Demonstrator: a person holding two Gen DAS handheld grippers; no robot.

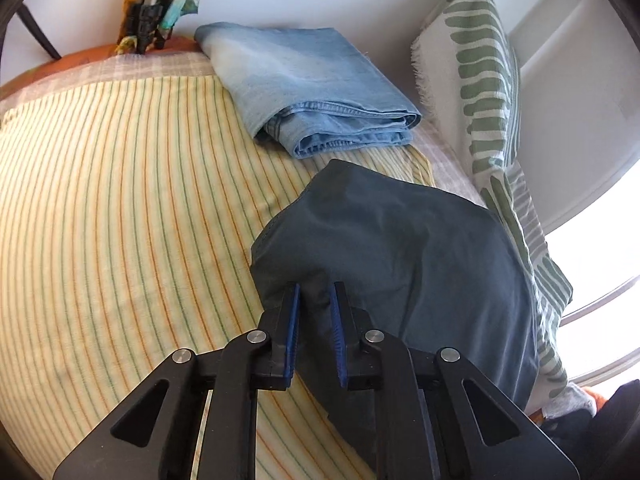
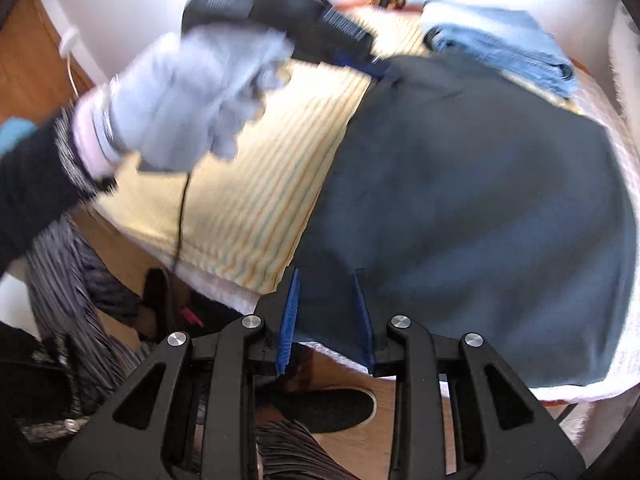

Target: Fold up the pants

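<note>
The bed (image 1: 120, 200) wears a yellow striped sheet (image 2: 256, 200). On it, toward 3 o'clock in the left wrist view, lie the dark blue pants (image 1: 400, 248), spread along the pillow side. A green-patterned pillow (image 1: 484, 80) stands at 2 o'clock, folded light blue jeans (image 1: 304, 92) at 12 o'clock. The left tongs (image 1: 316, 292) are narrowly open around a fold of pants cloth. The right tongs (image 2: 326, 280) stand partly open over the pants edge, at 6 o'clock; whether they pinch it I cannot tell. The gloved left hand (image 2: 192, 96) is blurred.
</note>
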